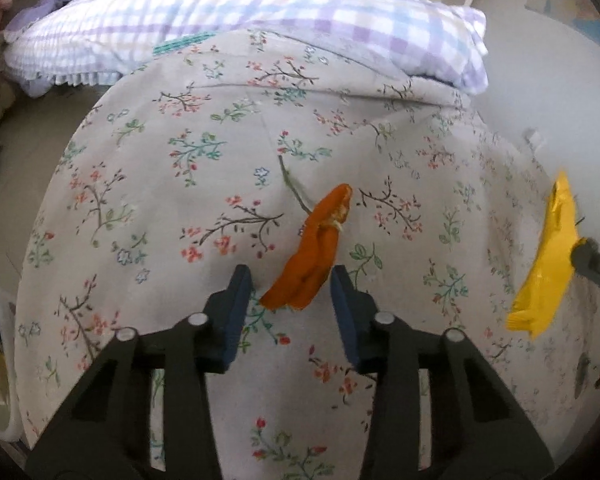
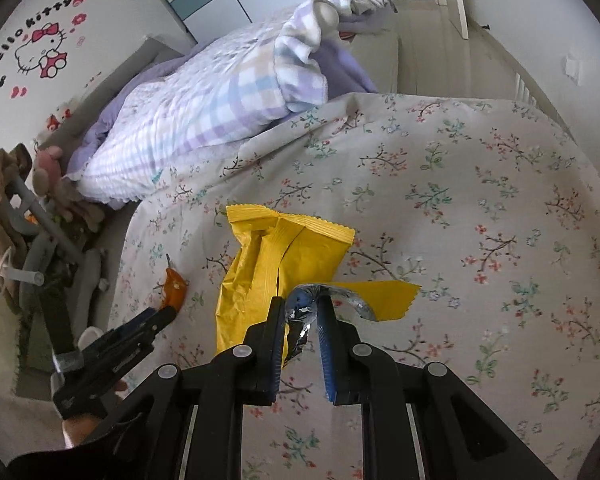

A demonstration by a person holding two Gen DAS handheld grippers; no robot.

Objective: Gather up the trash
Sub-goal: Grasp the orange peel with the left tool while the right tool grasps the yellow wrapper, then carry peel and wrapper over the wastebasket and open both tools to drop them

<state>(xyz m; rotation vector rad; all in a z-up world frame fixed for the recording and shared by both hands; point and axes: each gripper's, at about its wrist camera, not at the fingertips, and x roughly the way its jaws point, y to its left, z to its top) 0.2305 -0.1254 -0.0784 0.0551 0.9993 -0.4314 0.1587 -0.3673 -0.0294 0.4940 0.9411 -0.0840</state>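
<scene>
Bedspread (image 1: 204, 184) with a flower print is spread over most of both views, its far edge met by a checked quilt (image 1: 228, 20) and its right side dropping off toward pale floor (image 1: 540, 80); open cloth is seen on every side of the two pieces of trash. Orange peel (image 1: 318, 250), curled and creased with a thin green stem running from its far tip, is seen lying on the bedspread, its near end reaching in between the blue pads of the left gripper (image 1: 292, 282), whose jaws are held apart with the peel not squeezed. Over in the right wrist view, that same peel (image 2: 174, 288) is glimpsed just past the left gripper (image 2: 156, 318). A yellow wrapper (image 2: 268, 264), torn open and crumpled, its silver lining curled back, is clamped by that lining in the right gripper (image 2: 302, 306), jaws drawn close on it. The wrapper (image 1: 548, 256) is shown at the bedspread's right edge in the left view, lifted at an angle. Two pieces of trash are counted: one peel, one wrapper. Soft toys (image 2: 56, 188) are heaped beside the quilt's left end.
</scene>
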